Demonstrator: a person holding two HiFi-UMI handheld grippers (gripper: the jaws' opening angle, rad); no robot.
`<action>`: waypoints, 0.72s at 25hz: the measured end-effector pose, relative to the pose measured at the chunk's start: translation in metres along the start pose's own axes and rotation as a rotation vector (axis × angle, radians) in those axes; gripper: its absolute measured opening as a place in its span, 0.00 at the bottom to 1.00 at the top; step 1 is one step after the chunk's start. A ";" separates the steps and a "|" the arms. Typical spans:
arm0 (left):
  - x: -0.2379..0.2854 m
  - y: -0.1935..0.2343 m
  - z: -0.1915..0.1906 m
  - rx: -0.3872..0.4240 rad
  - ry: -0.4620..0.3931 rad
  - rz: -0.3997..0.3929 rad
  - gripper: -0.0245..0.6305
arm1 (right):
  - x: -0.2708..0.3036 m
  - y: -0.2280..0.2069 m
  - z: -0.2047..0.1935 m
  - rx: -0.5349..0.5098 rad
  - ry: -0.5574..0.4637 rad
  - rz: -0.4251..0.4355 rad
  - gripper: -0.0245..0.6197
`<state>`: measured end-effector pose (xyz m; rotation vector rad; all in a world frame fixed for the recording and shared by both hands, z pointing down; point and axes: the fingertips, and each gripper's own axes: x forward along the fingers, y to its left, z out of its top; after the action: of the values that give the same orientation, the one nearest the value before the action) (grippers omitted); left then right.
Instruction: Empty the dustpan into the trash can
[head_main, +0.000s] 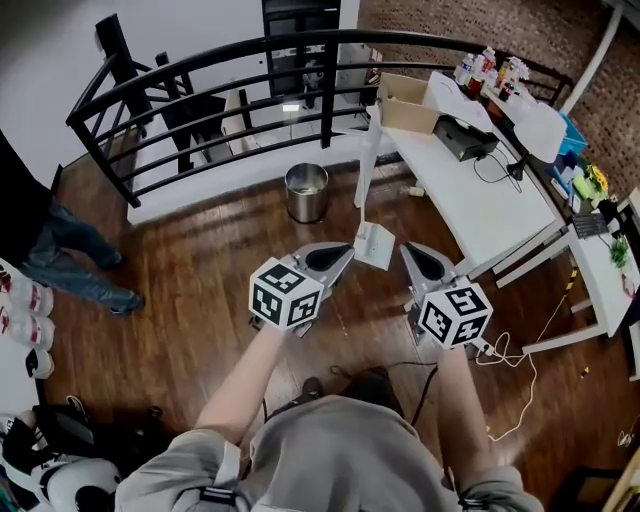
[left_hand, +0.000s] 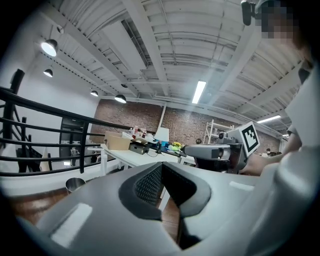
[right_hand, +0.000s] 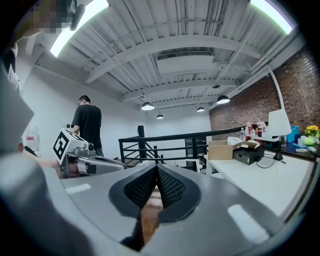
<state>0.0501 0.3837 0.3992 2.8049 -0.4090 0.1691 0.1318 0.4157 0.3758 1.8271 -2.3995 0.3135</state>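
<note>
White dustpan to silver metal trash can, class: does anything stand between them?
Nothing visible does: only brown wooden floor lies between the white upright dustpan and the round silver metal trash can.

Loft-style lab or workshop: brick wall (head_main: 440, 25), exposed beam ceiling (left_hand: 165, 45), black railing (head_main: 190, 75), white benches (head_main: 490, 215) with cables (head_main: 497, 170) and bottles (head_main: 487, 68).

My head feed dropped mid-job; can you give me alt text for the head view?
The left tongs and right tongs, both shut and empty, are held side by side above a wooden floor. A white long-handled dustpan stands beyond their tips; a metal trash can stands farther ahead by a black railing.
</note>
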 end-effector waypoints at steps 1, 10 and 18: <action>0.004 0.007 0.002 -0.003 0.001 -0.003 0.05 | 0.008 -0.006 0.000 0.005 0.006 -0.007 0.04; 0.071 0.083 0.020 -0.007 0.012 0.018 0.05 | 0.094 -0.077 0.001 0.008 0.030 0.015 0.04; 0.142 0.153 0.039 -0.050 0.019 0.077 0.05 | 0.178 -0.152 0.012 0.031 0.047 0.072 0.04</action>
<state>0.1431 0.1951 0.4271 2.7387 -0.5100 0.1989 0.2309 0.2068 0.4161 1.7277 -2.4460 0.3979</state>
